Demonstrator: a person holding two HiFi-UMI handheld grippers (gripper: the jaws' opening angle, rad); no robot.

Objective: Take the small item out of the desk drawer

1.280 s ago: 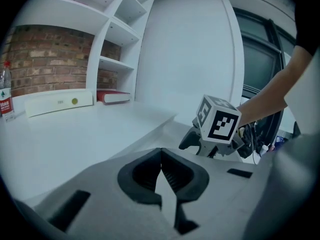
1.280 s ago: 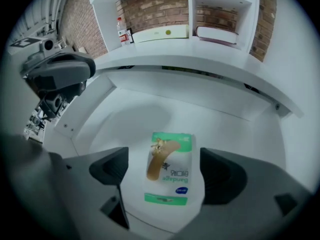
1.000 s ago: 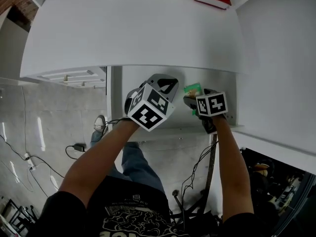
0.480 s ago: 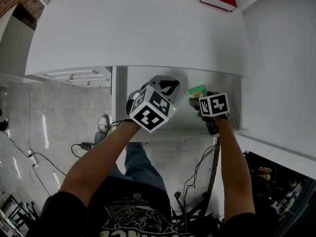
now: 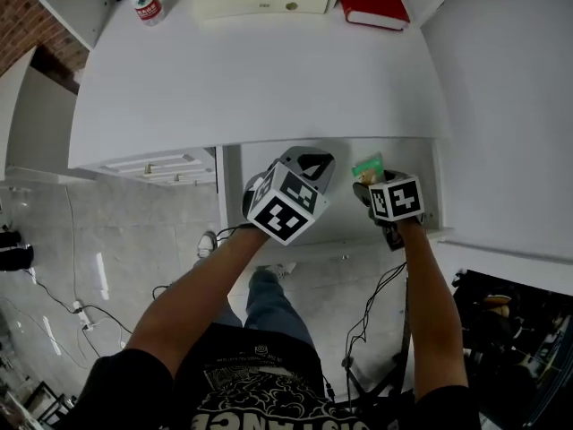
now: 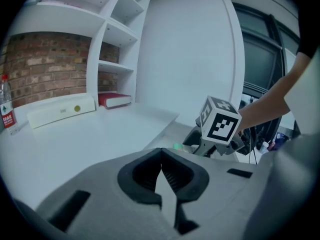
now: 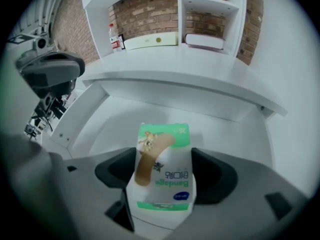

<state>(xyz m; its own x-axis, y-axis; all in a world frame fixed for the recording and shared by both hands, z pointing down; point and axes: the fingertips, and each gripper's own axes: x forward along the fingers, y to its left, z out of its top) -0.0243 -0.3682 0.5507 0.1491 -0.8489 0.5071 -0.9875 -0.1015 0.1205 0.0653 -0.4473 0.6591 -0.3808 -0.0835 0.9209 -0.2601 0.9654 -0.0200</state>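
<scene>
Right gripper (image 7: 163, 176), jaws just closing, clamps a green bandage box (image 7: 165, 141) over the open drawer (image 7: 105, 116), nearer the desk (image 5: 269, 79) edge than before. Left gripper (image 5: 309, 162), at its nine o'clock, has its jaws together.

Left gripper view: white desk top (image 6: 90, 139), shelving behind it, second gripper off its right edge.
Grey left gripper (image 6: 161, 164) below the desk top, black jaws pressed together, nothing between them. Along the desk top's far edge, left to right: clear bottle with red label (image 6: 5, 109), flat cream box (image 6: 62, 111), red book (image 6: 115, 100). Right gripper (image 6: 196, 143) carries a marker cube. Its jaws have just been closing, with a small green packet (image 6: 177, 146) at them.
</scene>
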